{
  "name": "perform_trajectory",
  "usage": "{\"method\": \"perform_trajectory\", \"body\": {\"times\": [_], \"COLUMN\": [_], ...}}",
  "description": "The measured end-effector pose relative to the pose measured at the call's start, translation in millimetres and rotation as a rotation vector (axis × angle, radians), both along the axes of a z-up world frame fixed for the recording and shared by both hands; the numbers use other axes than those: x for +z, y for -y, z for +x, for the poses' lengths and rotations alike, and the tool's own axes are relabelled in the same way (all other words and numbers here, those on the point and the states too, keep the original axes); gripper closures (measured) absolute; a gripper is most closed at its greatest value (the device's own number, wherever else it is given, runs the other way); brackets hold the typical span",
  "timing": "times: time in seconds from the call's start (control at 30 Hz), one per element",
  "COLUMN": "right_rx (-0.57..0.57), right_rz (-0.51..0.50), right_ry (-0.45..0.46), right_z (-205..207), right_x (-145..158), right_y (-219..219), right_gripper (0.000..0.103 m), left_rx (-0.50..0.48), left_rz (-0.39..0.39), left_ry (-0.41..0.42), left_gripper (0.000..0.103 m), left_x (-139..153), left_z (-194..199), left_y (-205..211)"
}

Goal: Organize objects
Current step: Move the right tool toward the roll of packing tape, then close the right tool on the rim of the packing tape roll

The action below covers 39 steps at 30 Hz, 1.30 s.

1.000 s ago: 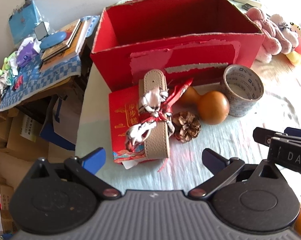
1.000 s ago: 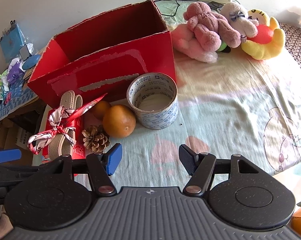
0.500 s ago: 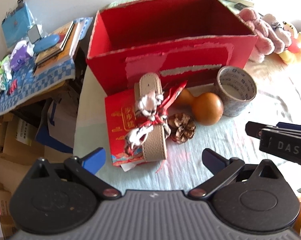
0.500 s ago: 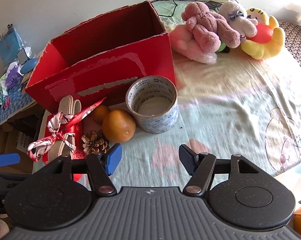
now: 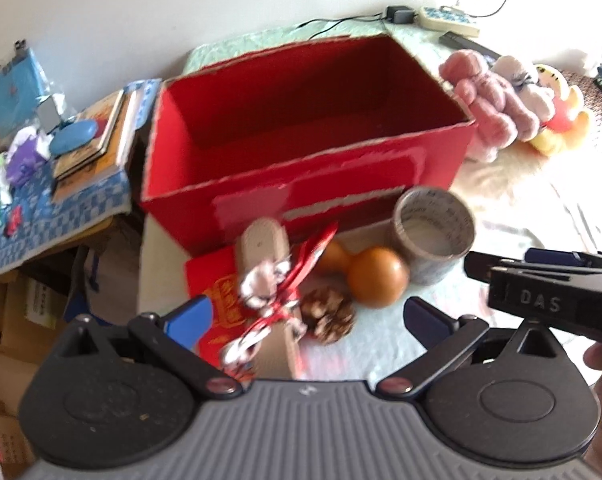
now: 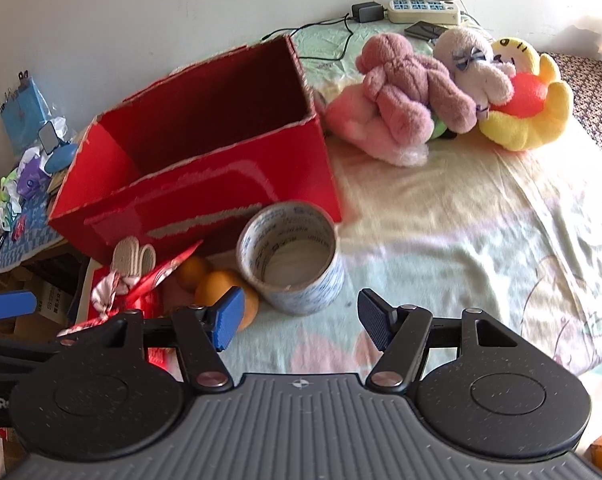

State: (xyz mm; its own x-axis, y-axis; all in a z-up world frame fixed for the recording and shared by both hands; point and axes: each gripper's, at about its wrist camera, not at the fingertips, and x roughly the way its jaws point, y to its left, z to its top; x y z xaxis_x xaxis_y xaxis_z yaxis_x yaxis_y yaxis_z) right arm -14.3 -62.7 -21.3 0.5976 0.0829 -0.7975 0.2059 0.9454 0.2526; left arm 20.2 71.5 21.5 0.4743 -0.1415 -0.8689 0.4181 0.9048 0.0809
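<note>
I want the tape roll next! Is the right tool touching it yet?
Apart. In the right wrist view, the open right tool sits nearer the camera than the tape roll, bare sheet showing between them.

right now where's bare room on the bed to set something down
Free: the sheet right of the tape roll, in front of the plush toys. The red box looks empty inside. Crowded: in front of the box, where gourd, pinecone, red packet and tape sit close.
</note>
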Motion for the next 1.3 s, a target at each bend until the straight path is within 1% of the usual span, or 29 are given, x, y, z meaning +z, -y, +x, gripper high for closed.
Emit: {"method": "perform_trajectory", "body": {"times": [0.1, 0.13, 0.17, 0.23, 0.27, 0.33, 0.43, 0.47, 0.53, 0.6, 0.63, 0.67, 0.7, 0.73, 0.8, 0.87, 0.9, 0.93, 0.97, 1.03, 1.1, 1.2, 1.3], "right_rx": [-0.011, -0.012, -0.011, 0.000, 0.008, 0.030, 0.073, 0.086, 0.110, 0.140, 0.152, 0.161, 0.169, 0.176, 0.181, 0.187, 0.195, 0.205, 0.212, 0.219, 0.222, 0.220, 0.221], "right_rz": [-0.001, -0.001, 0.005, 0.024, 0.026, 0.037, 0.067, 0.075, 0.088, 0.101, 0.107, 0.108, 0.111, 0.116, 0.143, 0.169, 0.181, 0.198, 0.214, 0.203, 0.189, 0.195, 0.160], "right_ry": [0.008, 0.005, 0.000, -0.005, -0.009, -0.024, -0.043, -0.047, -0.058, -0.073, -0.079, -0.086, -0.095, -0.104, -0.117, -0.125, -0.127, -0.124, -0.122, -0.122, -0.122, -0.124, -0.099], "right_z": [10.0, 14.5, 18.8, 28.4, 32.7, 41.8, 52.9, 56.0, 62.7, 69.0, 72.0, 74.6, 76.8, 79.2, 82.8, 85.7, 86.6, 86.8, 86.6, 85.1, 82.4, 80.9, 71.1], "right_x": [-2.6, -4.7, -7.0, -12.7, -15.6, -22.2, -30.3, -32.8, -38.3, -43.6, -45.8, -48.0, -50.1, -52.7, -57.0, -60.2, -61.2, -61.6, -61.3, -61.1, -59.2, -51.8, -35.0], "right_y": [15.4, 20.8, 25.7, 34.7, 37.8, 43.6, 48.3, 49.5, 51.3, 51.2, 50.7, 50.3, 50.3, 50.5, 53.1, 55.6, 56.2, 56.9, 57.7, 58.2, 62.9, 76.7, 91.3], "right_gripper": [0.038, 0.038, 0.042, 0.045, 0.048, 0.050, 0.055, 0.056, 0.057, 0.063, 0.063, 0.065, 0.069, 0.071, 0.075, 0.076, 0.079, 0.082, 0.088, 0.088, 0.090, 0.089, 0.089], "left_rx": [-0.020, -0.027, -0.028, -0.032, -0.035, -0.029, -0.018, -0.017, -0.013, -0.014, -0.014, -0.013, -0.010, -0.008, -0.003, 0.012, 0.023, 0.035, 0.047, 0.074, 0.080, 0.063, 0.017], "left_rz": [-0.058, -0.083, -0.101, -0.131, -0.147, -0.164, -0.170, -0.170, -0.169, -0.181, -0.187, -0.184, -0.179, -0.168, -0.158, -0.163, -0.165, -0.169, -0.172, -0.169, -0.178, -0.191, -0.199], "left_ry": [-0.008, -0.010, -0.013, -0.031, -0.042, -0.051, -0.071, -0.079, -0.102, -0.127, -0.134, -0.136, -0.137, -0.140, -0.156, -0.181, -0.197, -0.217, -0.231, -0.244, -0.248, -0.249, -0.227], "left_gripper": [0.010, 0.011, 0.012, 0.019, 0.020, 0.026, 0.036, 0.037, 0.045, 0.050, 0.050, 0.051, 0.054, 0.057, 0.061, 0.065, 0.070, 0.079, 0.080, 0.087, 0.093, 0.094, 0.094], "left_x": [0.3, -0.1, -1.4, -4.7, -7.0, -12.1, -23.2, -27.0, -34.1, -38.1, -40.7, -43.2, -45.6, -48.8, -54.8, -61.6, -65.9, -70.6, -75.2, -79.9, -78.3, -71.2, -58.4], "left_z": [5.8, 8.3, 11.6, 18.2, 22.1, 29.4, 38.6, 40.9, 46.2, 50.3, 52.1, 53.7, 54.9, 56.6, 59.9, 64.6, 67.3, 69.6, 71.6, 73.9, 73.2, 67.0, 54.6], "left_y": [11.7, 15.7, 20.2, 28.9, 33.9, 43.0, 53.6, 56.3, 61.8, 63.7, 66.0, 68.6, 70.4, 73.4, 78.3, 79.3, 79.6, 79.4, 80.4, 80.9, 82.2, 90.8, 107.0]}}
